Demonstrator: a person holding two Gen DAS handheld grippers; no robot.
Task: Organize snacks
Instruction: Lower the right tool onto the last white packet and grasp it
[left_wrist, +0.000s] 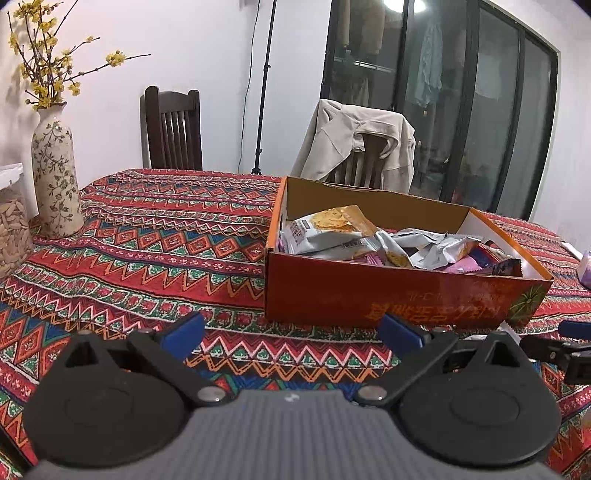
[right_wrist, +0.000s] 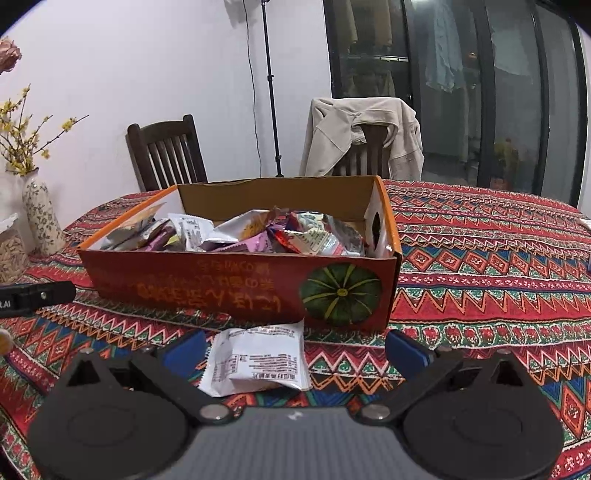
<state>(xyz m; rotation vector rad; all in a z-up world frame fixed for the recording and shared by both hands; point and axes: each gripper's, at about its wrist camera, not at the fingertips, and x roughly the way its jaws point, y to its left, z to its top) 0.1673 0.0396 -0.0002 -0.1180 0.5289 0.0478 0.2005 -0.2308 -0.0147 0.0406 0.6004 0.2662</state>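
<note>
Mostly done, we'd say. The orange box (right_wrist: 240, 291) sits on the table (right_wrist: 480, 258) and is already piled with snack packets (right_wrist: 258, 232), filling it wall to wall in the right wrist view.

What's left, as far as we see: one white snack packet (right_wrist: 258, 360) lying flat on the table just in front of the box's near wall, printed side up. It sits between the fingers of the right gripper (right_wrist: 295, 350), whose jaws are spread wide and not touching it. We judge that's the next pick: close on it, lift over the near wall, drop in.

Left gripper (left_wrist: 291, 336) is also spread wide, holding nothing, hovering over bare tablecloth to the left of the box front.

There's a pale purple thing at the far right edge of the left wrist view (left_wrist: 585, 269); could be another snack, but it's too cropped to tell.

The vase (left_wrist: 55, 177) and jar (left_wrist: 13, 236) on the left look like none of our concern.
</note>
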